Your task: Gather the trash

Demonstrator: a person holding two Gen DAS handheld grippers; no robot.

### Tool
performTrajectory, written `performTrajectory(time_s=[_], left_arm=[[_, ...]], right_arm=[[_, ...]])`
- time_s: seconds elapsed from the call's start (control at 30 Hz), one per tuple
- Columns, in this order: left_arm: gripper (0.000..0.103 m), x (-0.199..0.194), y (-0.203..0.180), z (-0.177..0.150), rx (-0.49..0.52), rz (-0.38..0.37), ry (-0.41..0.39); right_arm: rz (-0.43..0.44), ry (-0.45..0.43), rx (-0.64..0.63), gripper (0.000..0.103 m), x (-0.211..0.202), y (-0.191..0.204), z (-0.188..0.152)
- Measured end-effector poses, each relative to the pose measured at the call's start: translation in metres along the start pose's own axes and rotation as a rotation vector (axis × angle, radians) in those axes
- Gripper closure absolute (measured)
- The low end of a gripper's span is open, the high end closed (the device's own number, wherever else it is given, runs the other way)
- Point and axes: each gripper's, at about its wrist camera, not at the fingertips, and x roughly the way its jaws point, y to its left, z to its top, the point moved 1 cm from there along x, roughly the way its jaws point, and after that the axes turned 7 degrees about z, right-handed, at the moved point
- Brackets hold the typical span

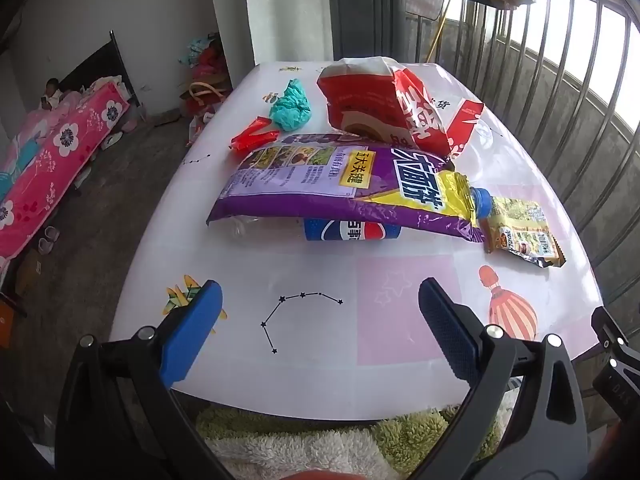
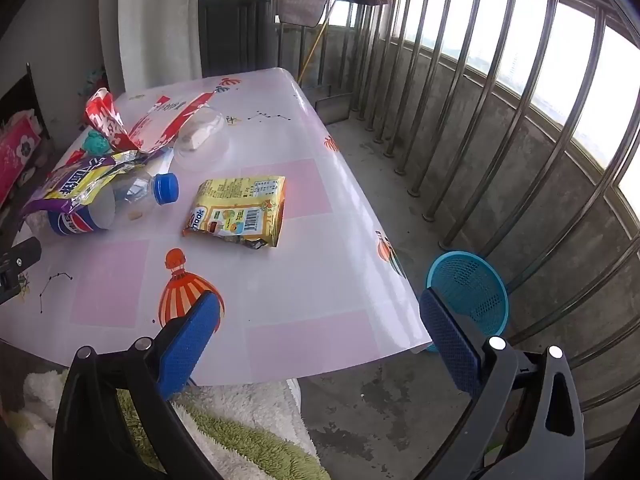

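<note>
Both the left gripper (image 1: 320,300) and right gripper (image 2: 320,316) were found spread wide, empty; a Pepsi bottle (image 1: 348,230) (apparently empty) was observed beneath the purple bag (image 1: 340,184).

Purple bag (image 1: 340,188), yellow wrapper (image 2: 238,212), turquoise basket (image 2: 476,288)

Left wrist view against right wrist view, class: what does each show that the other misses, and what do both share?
Only the left shows the small red foil wrapper. Only the right shows the round blue mesh basket on the floor and the clear plastic cup. Both share the yellow snack packet, blue-capped Pepsi bottle and purple bag.
</note>
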Motion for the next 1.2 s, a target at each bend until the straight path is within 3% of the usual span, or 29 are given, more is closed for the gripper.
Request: performTrajectory(time_s=[0.33, 1.2], left_arm=[[0.009, -0.001, -0.01, -0.001, 0.045, 0.006, -0.014], [0.009, 0.002, -0.004, 0.001, 0.033, -0.004, -0.013]], right_arm=[[-0.006, -0.003, -0.012, 0.006, -0.002, 0.002, -0.001], [-0.008, -0.001, -0.019, 0.006, 0.0, 0.005, 0.001]])
